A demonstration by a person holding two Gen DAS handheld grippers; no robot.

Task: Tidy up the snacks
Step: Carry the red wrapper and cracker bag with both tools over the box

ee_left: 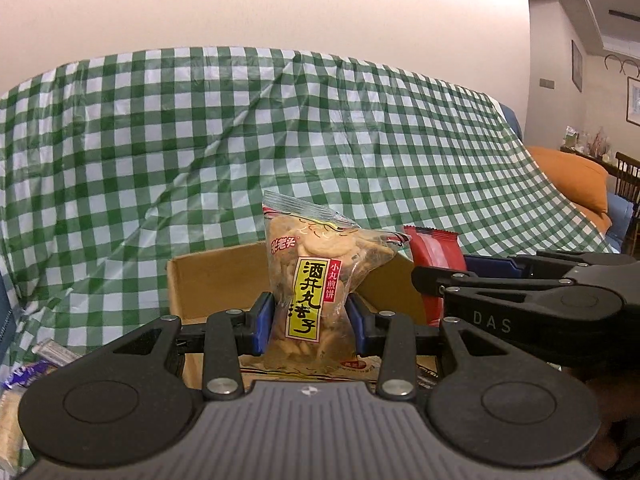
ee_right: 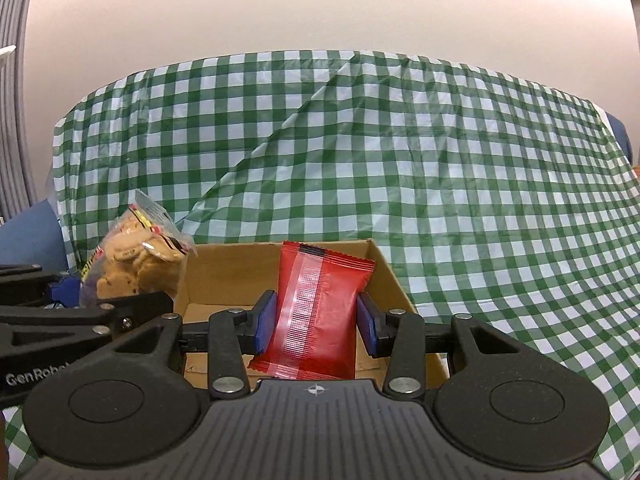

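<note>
Because both snacks are held upright and just above the open cardboard box (ee_right: 224,276), the step in hand looks like dropping them in side by side. Gripped around its waist, the clear bag of rice crackers (ee_left: 316,280) stands tall between the blue pads of the left gripper (ee_left: 310,322), its crimped top leaning toward the checked cloth behind; the fingers (ee_left: 262,322) are clamped on it, and the film pinches in where they press. On the right, the red wrapped snack (ee_right: 320,312) sits between the right gripper's (ee_right: 316,326) fingers (ee_right: 266,326), which are likewise clamped on its sides, with its back seam facing the camera and its lower edge hanging below the pads. Each pack rises well above the fingers, so a firm mid-body hold keeps it from tipping.

Both grippers hang close together over the box, the left one just beside the right. Something flat and printed lies in the box under the cracker bag; what it is cannot be told. More wrapped snacks (ee_left: 24,368) lie on the green checked cloth (ee_right: 440,160) at the left edge of the left view, still to be sorted.
</note>
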